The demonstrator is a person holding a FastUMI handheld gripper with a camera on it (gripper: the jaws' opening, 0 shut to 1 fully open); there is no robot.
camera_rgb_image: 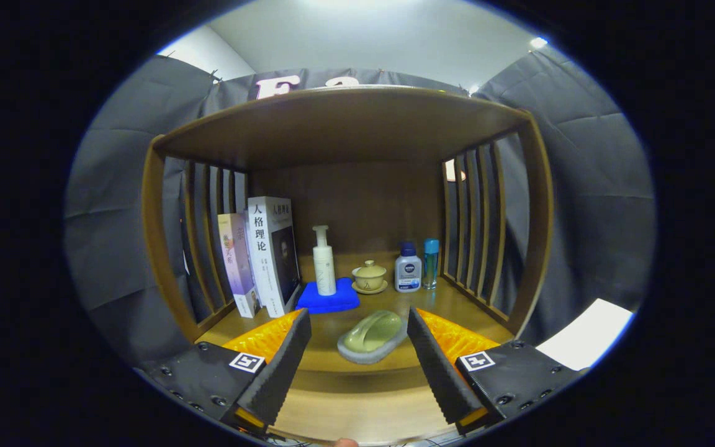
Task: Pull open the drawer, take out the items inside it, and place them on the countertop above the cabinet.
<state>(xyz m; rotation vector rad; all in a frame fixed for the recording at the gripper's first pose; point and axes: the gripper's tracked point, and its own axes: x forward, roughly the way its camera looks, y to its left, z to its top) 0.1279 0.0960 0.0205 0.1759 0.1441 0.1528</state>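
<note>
Hand-held gripper: the hand-held gripper has its fingers spread wide with nothing pressed between them; each finger stands clear of the dish ahead.
Task's thing: a green soap dish on its grey base lies on the tabletop, near the front edge, just ahead of and between the fingertips, tilted a little to the right. Judging by the task, it looks like an item already set down on the countertop, with the fingers opened to let it go.
Drawer: I cannot tell where it is or how it stands from here.
Placement: the dish sits in the free near part, well apart from the row at the back, so nothing there gets knocked.
Back row: two books upright at far left against the slatted side; a white pump bottle standing on a blue cloth; a small lidded cup on a saucer; a squat bottle and a slim blue bottle at far right.
Surface: smooth brown wood, with a shelf board overhead.
Room: dark cloth walls, pale ceiling with a lamp.
</note>
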